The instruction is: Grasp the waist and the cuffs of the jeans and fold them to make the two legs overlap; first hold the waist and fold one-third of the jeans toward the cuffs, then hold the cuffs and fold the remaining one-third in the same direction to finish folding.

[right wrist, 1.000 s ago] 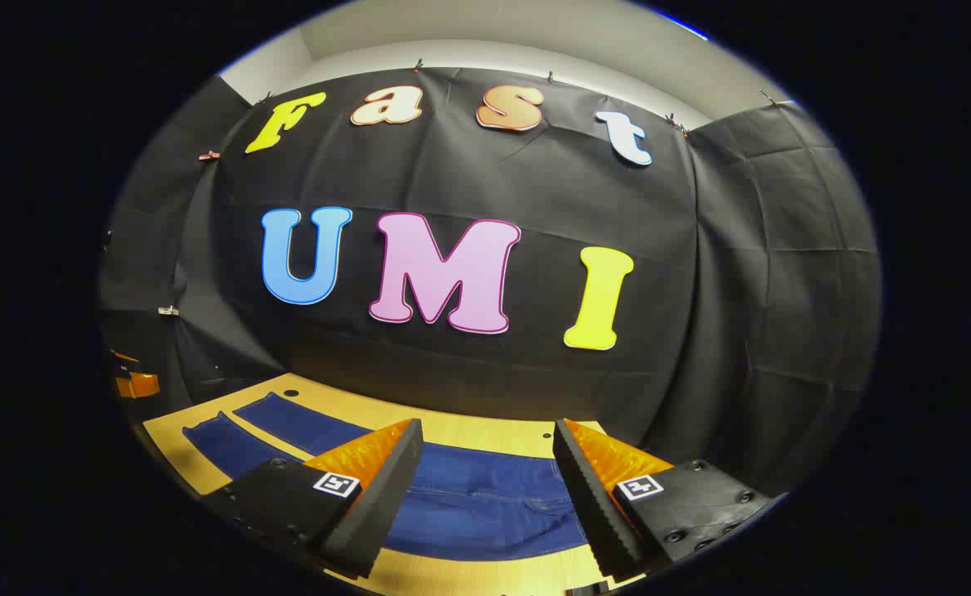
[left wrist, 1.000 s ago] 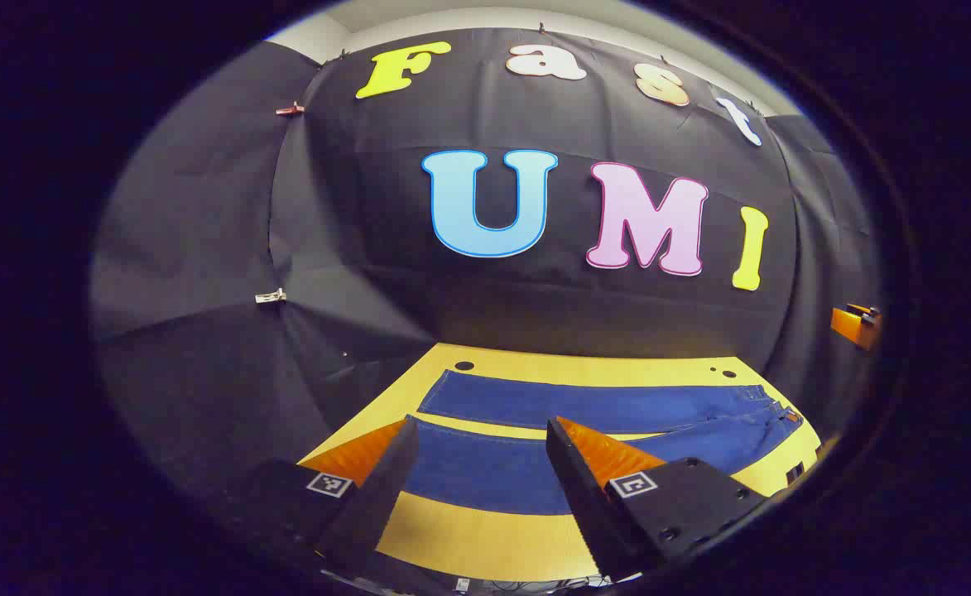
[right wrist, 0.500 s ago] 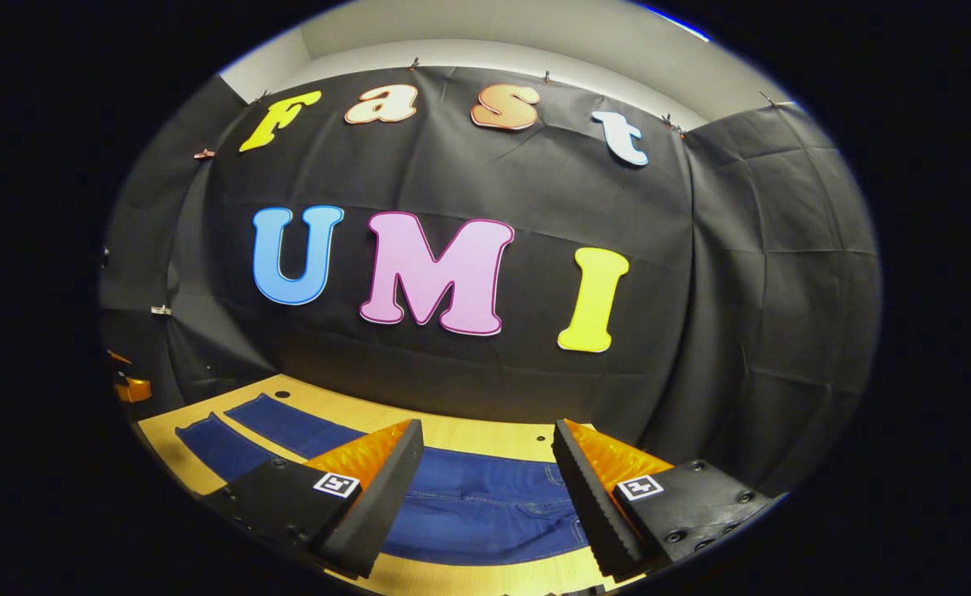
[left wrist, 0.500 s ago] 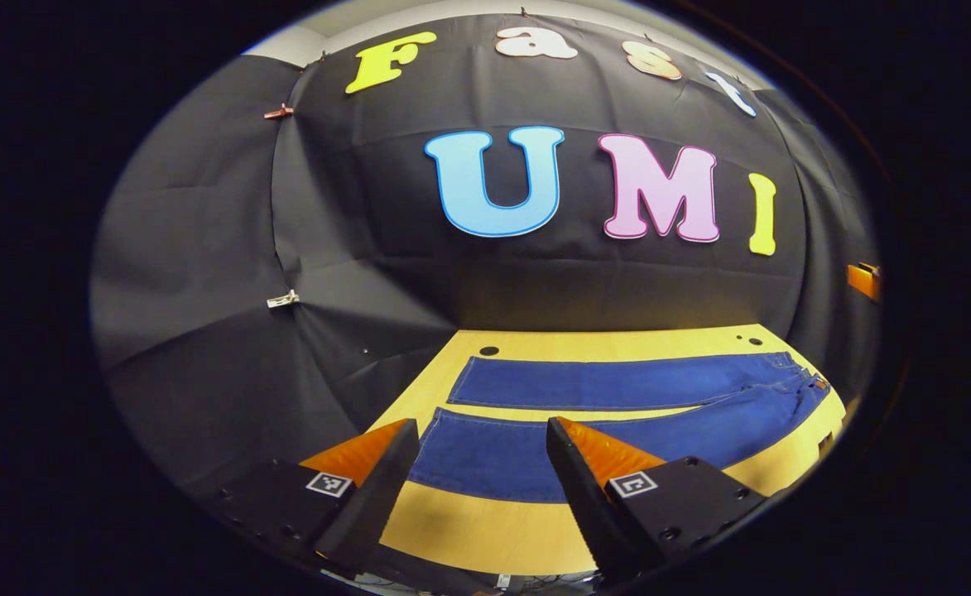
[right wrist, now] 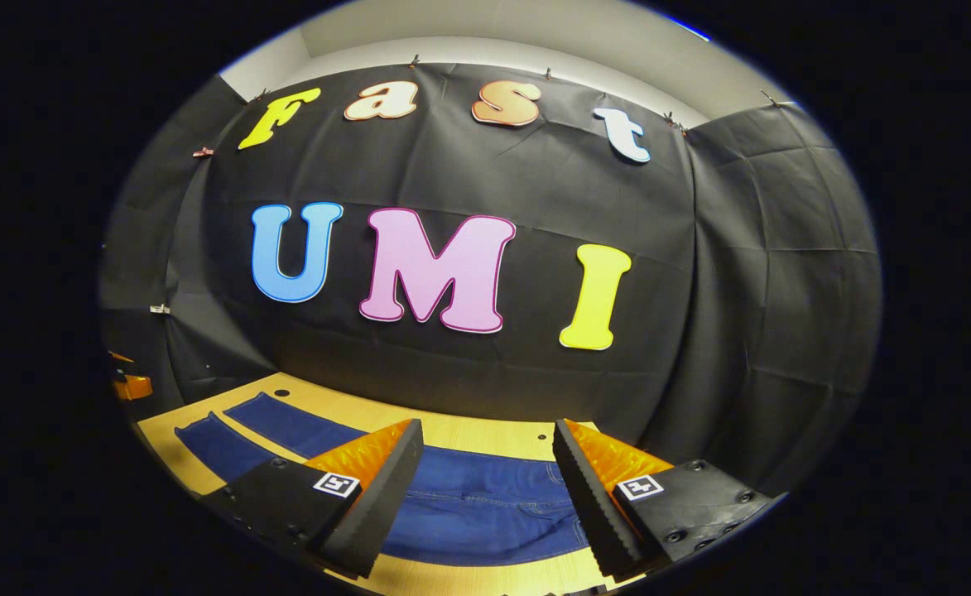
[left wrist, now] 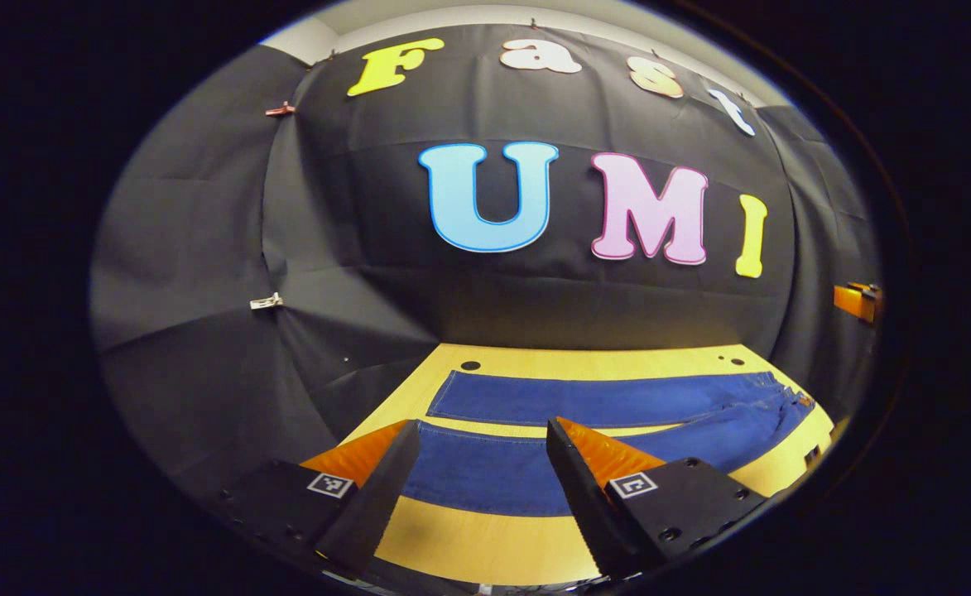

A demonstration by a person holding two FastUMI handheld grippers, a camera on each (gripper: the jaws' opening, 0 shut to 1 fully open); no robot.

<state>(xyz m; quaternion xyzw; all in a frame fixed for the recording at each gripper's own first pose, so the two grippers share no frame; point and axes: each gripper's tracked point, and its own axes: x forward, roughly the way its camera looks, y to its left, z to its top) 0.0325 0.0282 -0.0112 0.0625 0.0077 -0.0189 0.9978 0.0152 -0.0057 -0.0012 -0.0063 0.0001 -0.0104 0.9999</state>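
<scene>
Left gripper view: left gripper [left wrist: 478, 430] spread wide, grasping nothing, above the wooden table [left wrist: 485, 542]; jeans [left wrist: 601, 401] lie flat, legs apart. Right gripper view: right gripper [right wrist: 485, 430] likewise released over the jeans' waist [right wrist: 485, 505]; black cloth wall [right wrist: 750, 290] behind.

Blue denim jeans [left wrist: 593, 401] lie flat on yellow wooden table [left wrist: 485, 542], legs apart. Bare strip of table between legs, another along near edge. Black cloth wall [right wrist: 452, 381] closes far side.
</scene>
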